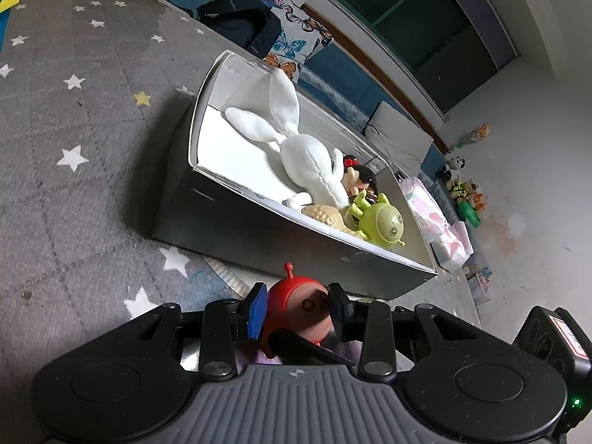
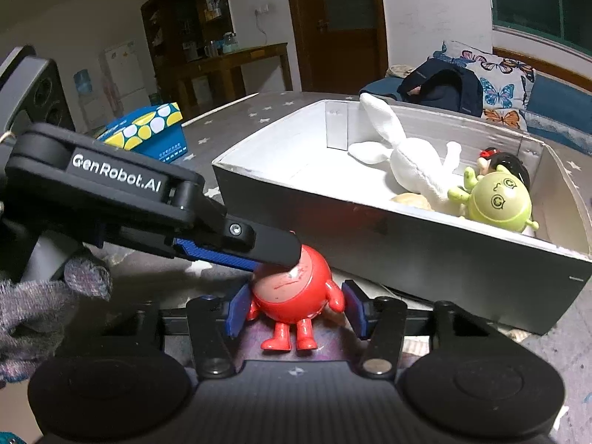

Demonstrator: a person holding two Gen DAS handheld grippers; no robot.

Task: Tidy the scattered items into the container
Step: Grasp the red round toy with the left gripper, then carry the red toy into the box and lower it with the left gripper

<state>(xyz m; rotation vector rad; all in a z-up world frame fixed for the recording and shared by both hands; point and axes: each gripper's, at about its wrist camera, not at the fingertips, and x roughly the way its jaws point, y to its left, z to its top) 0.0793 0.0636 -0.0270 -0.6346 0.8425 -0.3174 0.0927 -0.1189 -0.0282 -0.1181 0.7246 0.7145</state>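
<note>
A round red toy figure with small arms, legs and a knobbed antenna sits on the grey star-patterned mat, just in front of the near wall of the open box that serves as the container. From the left wrist camera the toy lies at about 6 o'clock, low in the frame, between the two blue-padded fingers of the left gripper; the pads stand close against its sides, but whether they actually press the toy cannot be told from there. From the right wrist camera the left gripper's black finger reaches in from about 9 o'clock and rests on top of the toy's head, its blue pad against the red shell. The right gripper sits spread around the same toy, a pad just beside each of its arms with a slim gap showing on both sides, the toy's feet pointing toward the camera. Inside the box, toward 1 o'clock in the left view, lie a white plush rabbit, a dark-haired doll with a red bow, a lime-green round figure and a tan object, bunched at one end. A blue and yellow carton sits on the mat at about 10 o'clock in the right view.
</note>
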